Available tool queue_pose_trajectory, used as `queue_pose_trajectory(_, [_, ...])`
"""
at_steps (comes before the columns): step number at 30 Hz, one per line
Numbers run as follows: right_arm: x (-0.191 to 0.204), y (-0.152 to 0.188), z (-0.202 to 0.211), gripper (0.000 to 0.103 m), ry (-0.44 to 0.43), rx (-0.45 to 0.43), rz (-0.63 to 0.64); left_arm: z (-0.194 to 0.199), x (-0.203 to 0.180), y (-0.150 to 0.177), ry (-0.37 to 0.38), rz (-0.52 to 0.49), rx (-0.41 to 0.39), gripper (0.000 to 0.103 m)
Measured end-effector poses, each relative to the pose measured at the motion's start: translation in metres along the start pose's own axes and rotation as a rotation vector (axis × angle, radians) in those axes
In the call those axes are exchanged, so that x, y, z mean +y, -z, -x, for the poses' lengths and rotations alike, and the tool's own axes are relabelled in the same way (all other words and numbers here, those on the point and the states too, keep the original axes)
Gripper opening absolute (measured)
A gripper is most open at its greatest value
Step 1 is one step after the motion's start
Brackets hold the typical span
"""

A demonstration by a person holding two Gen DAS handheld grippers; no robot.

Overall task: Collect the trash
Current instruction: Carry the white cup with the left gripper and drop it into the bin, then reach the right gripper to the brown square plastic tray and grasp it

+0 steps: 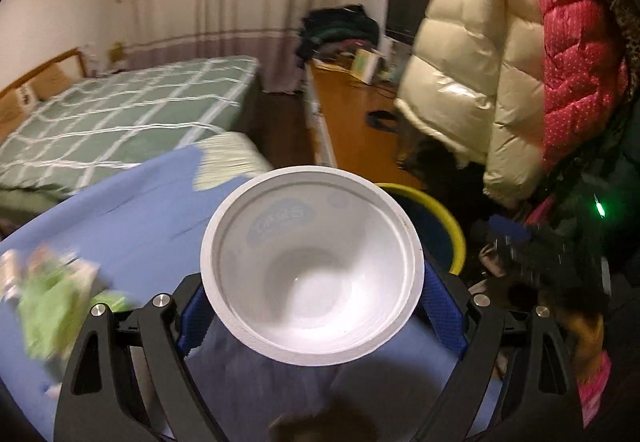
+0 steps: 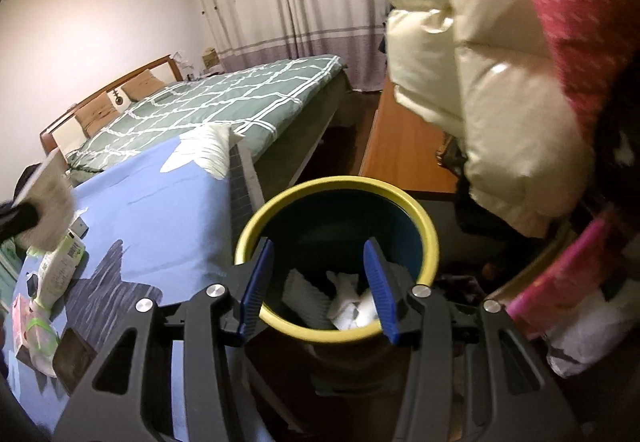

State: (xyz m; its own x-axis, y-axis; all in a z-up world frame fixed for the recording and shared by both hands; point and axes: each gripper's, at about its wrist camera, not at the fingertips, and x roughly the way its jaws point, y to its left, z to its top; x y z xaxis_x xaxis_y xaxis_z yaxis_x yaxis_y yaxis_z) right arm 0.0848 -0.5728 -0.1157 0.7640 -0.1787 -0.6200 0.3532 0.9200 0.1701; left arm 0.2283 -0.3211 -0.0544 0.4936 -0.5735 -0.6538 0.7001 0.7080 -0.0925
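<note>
Left wrist view: the left gripper (image 1: 316, 306) has its jaws closed around a white disposable bowl (image 1: 312, 274), the blue pads pressing its wall on either side, mouth turned toward the camera and apparently empty. It hangs over the blue cloth (image 1: 132, 210) covering the surface, with the yellow-rimmed bin (image 1: 448, 218) just behind and to the right, partly hidden by the bowl. The bowl looks thin and springy, so I would expect the main risk to be the wall buckling or squirting out of the pads if the squeeze changes during the carry; it could then land on the cloth or the floor instead of in the bin. In the right wrist view the right gripper (image 2: 318, 290) sits with its jaws spread and holding nothing, directly above the bin (image 2: 340, 186), whose bottom already holds crumpled white paper (image 2: 352, 302). That placement is a second hazard: if it does not clear away, the two grippers could knock together over the mouth, or the bowl could catch on the rim and tip outward. The hanging cream jacket (image 2: 480, 90) crowds the far side of the bin, leaving little room for a wide approach. More wrappers and packets (image 2: 60, 262) lie on the cloth to the left, so the collecting looks far from finished.
</note>
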Motion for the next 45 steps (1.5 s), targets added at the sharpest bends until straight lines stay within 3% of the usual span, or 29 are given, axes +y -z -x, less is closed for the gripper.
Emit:
queue_pose_trajectory(4, [-0.013, 0.007, 0.002, 0.048, 0.022, 0.013, -0.007, -0.055, -0.039, -0.026, 0.060, -0.031, 0.060, 0.087])
queue_pose_trajectory(11, [-0.033, 0.012, 0.003, 0.049, 0.041, 0.019, -0.036, -0.125, -0.086, -0.045, 0.104, -0.052, 0.153, 0.087])
queue_pose_trajectory(17, [-0.040, 0.019, 0.004, 0.050, 0.049, 0.026, -0.054, -0.169, -0.103, -0.051, 0.096, -0.037, 0.203, 0.088])
queue_pose_trajectory(21, [-0.044, 0.022, 0.005, 0.051, 0.049, 0.035, -0.057, -0.171, -0.099, -0.051, 0.100, 0.018, 0.198, 0.096])
queue_pose_trajectory(24, [-0.041, 0.025, 0.006, 0.052, 0.042, 0.041, -0.055, -0.146, -0.092, -0.049, 0.093, 0.022, 0.168, 0.096])
queue_pose_trajectory(31, [-0.015, 0.028, 0.006, 0.054, -0.003, 0.049, -0.025, -0.035, -0.048, -0.022, 0.005, 0.067, 0.025, 0.098])
queue_pose_trajectory(35, [0.012, 0.031, 0.005, 0.055, -0.045, 0.059, 0.014, 0.046, 0.001, 0.015, -0.141, 0.140, -0.072, 0.098])
queue_pose_trajectory(43, [0.089, 0.045, 0.017, 0.055, -0.169, 0.082, 0.134, 0.151, 0.082, 0.107, -0.385, 0.299, -0.123, 0.098])
queue_pose_trajectory(45, [0.109, 0.049, 0.021, 0.055, -0.209, 0.092, 0.165, 0.171, 0.098, 0.127, -0.417, 0.337, -0.133, 0.098])
